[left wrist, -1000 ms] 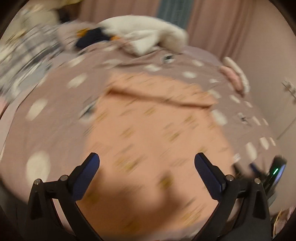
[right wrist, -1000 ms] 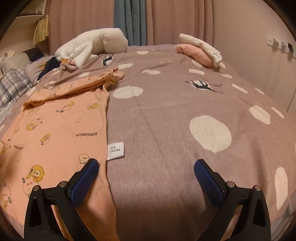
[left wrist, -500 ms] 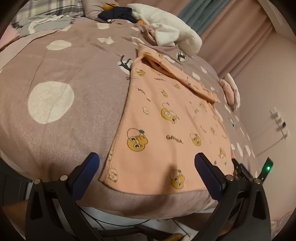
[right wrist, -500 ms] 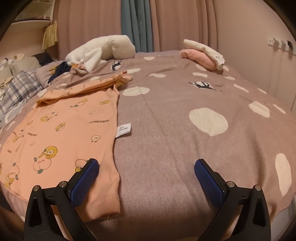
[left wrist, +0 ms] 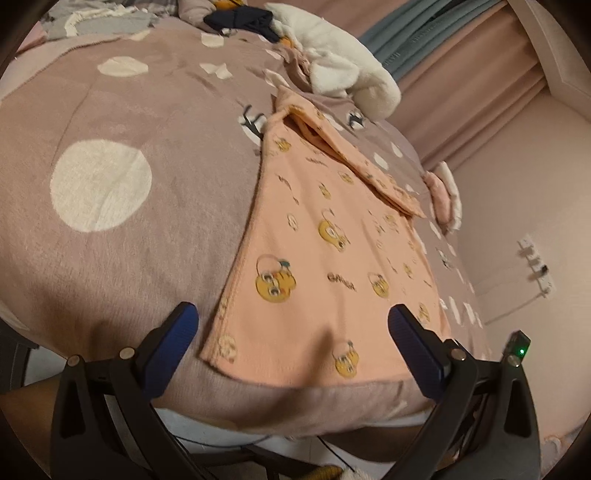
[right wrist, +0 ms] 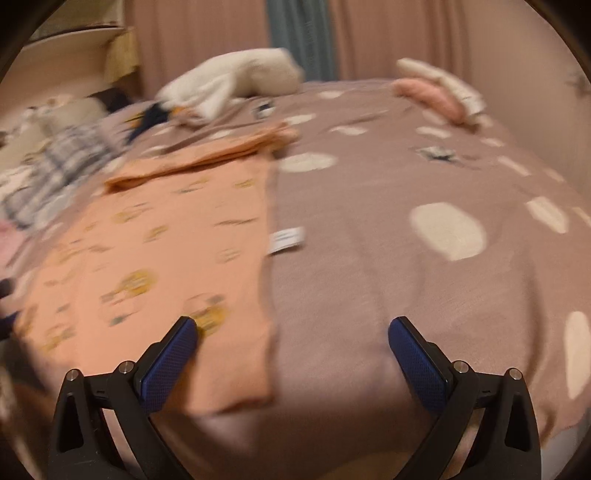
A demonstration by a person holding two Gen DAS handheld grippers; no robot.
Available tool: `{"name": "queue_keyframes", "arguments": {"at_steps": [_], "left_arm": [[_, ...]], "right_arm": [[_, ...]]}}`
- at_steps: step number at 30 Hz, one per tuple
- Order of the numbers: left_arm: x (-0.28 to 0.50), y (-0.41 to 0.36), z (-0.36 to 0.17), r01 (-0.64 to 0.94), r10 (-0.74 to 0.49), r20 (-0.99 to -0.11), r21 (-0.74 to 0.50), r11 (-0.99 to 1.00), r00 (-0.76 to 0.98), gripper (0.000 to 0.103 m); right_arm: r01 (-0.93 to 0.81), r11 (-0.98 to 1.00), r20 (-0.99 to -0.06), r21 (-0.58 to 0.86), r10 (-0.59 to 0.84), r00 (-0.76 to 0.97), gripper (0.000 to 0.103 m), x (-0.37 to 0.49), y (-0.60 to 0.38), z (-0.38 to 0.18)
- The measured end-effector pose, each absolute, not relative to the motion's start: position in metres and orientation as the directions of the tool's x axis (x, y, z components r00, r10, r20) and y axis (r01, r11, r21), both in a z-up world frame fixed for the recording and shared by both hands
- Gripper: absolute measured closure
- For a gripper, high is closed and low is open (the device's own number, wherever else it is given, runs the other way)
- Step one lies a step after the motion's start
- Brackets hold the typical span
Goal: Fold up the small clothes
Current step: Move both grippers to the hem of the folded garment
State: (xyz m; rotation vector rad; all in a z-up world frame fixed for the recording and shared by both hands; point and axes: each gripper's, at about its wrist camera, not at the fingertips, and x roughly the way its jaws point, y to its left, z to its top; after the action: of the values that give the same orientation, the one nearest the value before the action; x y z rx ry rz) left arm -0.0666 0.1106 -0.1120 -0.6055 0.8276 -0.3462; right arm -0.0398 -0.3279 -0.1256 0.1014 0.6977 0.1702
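Note:
A peach child's garment with yellow cartoon prints point(left wrist: 332, 258) lies flat on the bed, its far end folded over into a band point(left wrist: 343, 155). It also shows in the right wrist view point(right wrist: 159, 266), blurred, with a white size label point(right wrist: 288, 240) at its right edge. My left gripper point(left wrist: 291, 328) is open and empty, hovering over the garment's near hem by the bed's front edge. My right gripper point(right wrist: 291, 343) is open and empty over the garment's near right corner.
The bed has a mauve blanket with white spots point(left wrist: 103, 184). A white fluffy garment point(left wrist: 343, 70) and dark clothes point(left wrist: 240, 18) lie at the far end. A pink and white folded pile point(right wrist: 439, 92) sits far right. Plaid fabric point(right wrist: 62, 158) lies at the left. Curtains and wall lie behind.
Both grippers have drawn back toward the bed's near edge and dropped lower toward the garment's hem. The right view is now blurred from motion. Both stay open.

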Motion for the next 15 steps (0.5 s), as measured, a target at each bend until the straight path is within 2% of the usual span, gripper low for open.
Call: {"name": "queue_keyframes", "arguments": {"at_steps": [3,6,15], "left_arm": [[-0.073,0.114,-0.114,0.06,-0.566,-0.557,-0.678,0.732,0.608,0.001],[-0.078,0.118,-0.12,0.037,-0.631,-0.499,-0.767,0.641,0.594,0.001],[-0.083,0.117,-0.118,0.038,-0.653,-0.446,-0.808,0.588,0.612,0.001]], "right_arm": [[-0.214,0.945,-0.618,0.248,0.324,0.716,0.0,-0.047,-0.323,-0.122],[-0.359,0.838,-0.578,0.41,0.544,0.608,0.0,-0.048,-0.313,-0.121],[-0.345,0.801,-0.536,0.489,0.588,0.606,0.0,-0.04,-0.309,-0.127]]}}
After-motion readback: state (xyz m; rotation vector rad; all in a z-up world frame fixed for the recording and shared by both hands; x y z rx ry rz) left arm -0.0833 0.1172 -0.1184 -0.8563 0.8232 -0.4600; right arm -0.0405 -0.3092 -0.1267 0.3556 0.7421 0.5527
